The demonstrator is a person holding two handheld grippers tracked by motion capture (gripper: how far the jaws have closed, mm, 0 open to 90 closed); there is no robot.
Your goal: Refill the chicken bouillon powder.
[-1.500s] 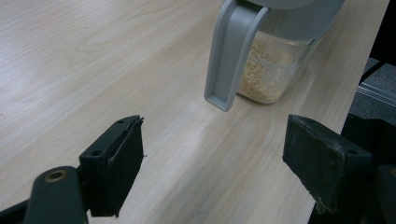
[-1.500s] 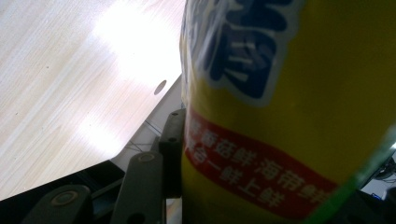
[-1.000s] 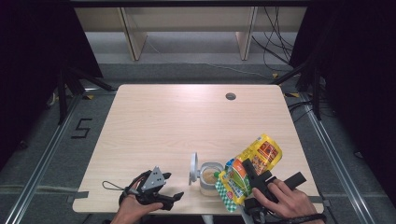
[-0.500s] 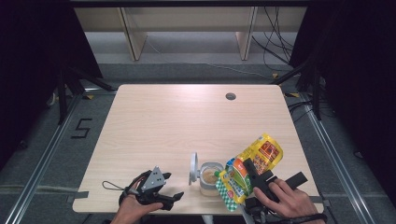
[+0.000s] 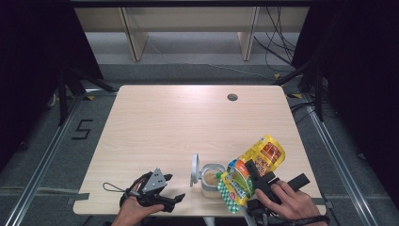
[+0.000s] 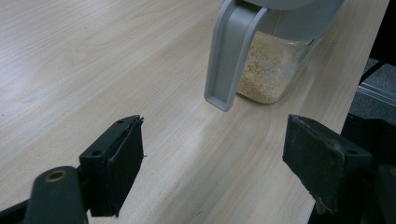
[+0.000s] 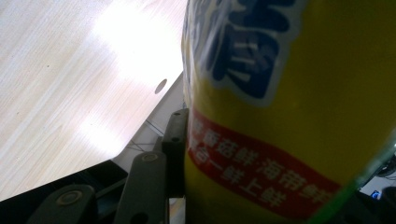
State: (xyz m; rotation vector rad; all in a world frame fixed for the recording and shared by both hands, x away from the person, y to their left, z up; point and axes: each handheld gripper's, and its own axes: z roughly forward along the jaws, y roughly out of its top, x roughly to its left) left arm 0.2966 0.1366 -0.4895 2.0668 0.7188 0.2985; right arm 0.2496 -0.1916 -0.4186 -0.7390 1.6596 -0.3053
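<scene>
Now yellow bag between right gripper jaws.

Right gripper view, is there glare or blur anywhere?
Right gripper view: glare whitens the table, and the yellow bag sits so close its print is blurred. Left gripper view: the jar reads fairly sharp, with soft sheen on the wood.

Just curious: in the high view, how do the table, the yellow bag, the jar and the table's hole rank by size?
Largest to smallest:
1. table
2. bag
3. jar
4. hole
The bag is held up nearer the camera, so its lead over the jar is unsure.
</scene>
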